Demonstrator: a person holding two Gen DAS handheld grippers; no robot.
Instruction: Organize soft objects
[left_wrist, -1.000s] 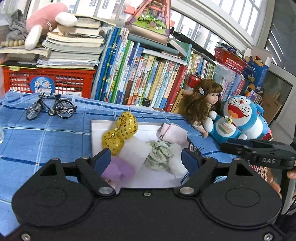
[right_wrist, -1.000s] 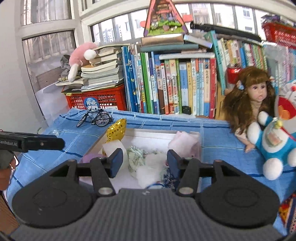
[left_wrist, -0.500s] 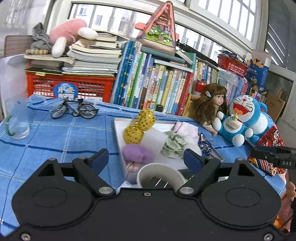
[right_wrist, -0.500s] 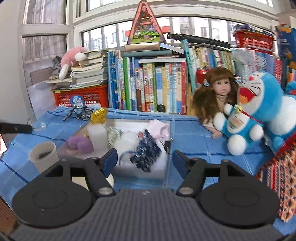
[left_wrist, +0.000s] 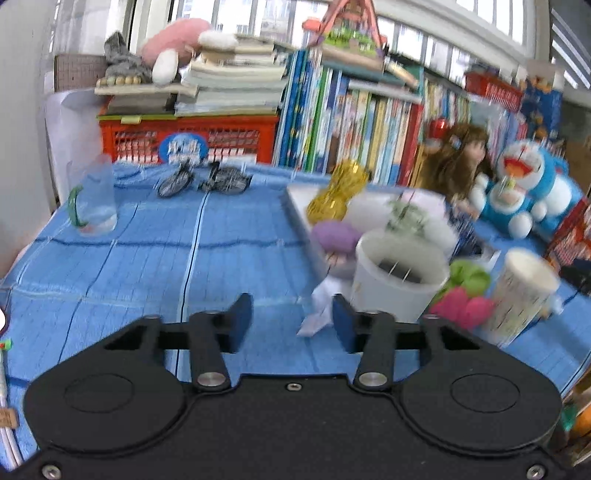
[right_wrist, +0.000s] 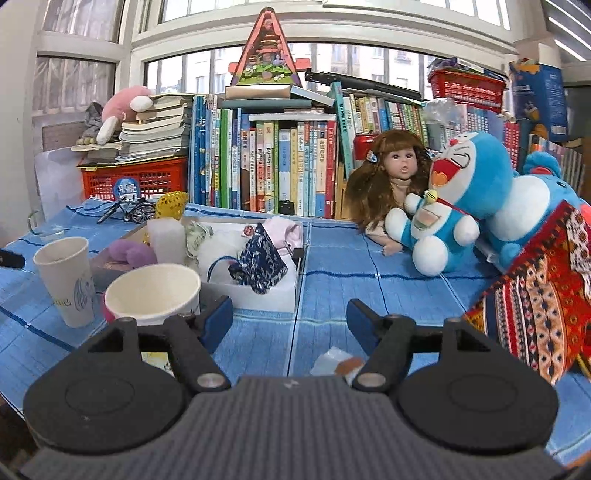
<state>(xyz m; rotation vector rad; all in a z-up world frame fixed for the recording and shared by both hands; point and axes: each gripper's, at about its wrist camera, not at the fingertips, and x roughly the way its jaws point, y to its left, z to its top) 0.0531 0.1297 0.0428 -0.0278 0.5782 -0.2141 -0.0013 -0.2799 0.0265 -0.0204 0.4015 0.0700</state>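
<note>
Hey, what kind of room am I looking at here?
Probably a home study or child's room by a window: packed rows of books, a doll and blue cat plush on a blue-clothed table.

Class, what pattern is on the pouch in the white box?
Dark blue pouch with white paisley; right wrist view.

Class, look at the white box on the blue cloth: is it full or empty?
Full: the white box holds a navy patterned pouch, purple plush and more.

Two paper cups (right_wrist: 65, 280) (right_wrist: 153, 291), one white tray (right_wrist: 266, 295), one doll (right_wrist: 391, 177), one blue plush cat (right_wrist: 454, 199), one toy bicycle (right_wrist: 127, 210), one red crate (right_wrist: 136, 181)
</note>
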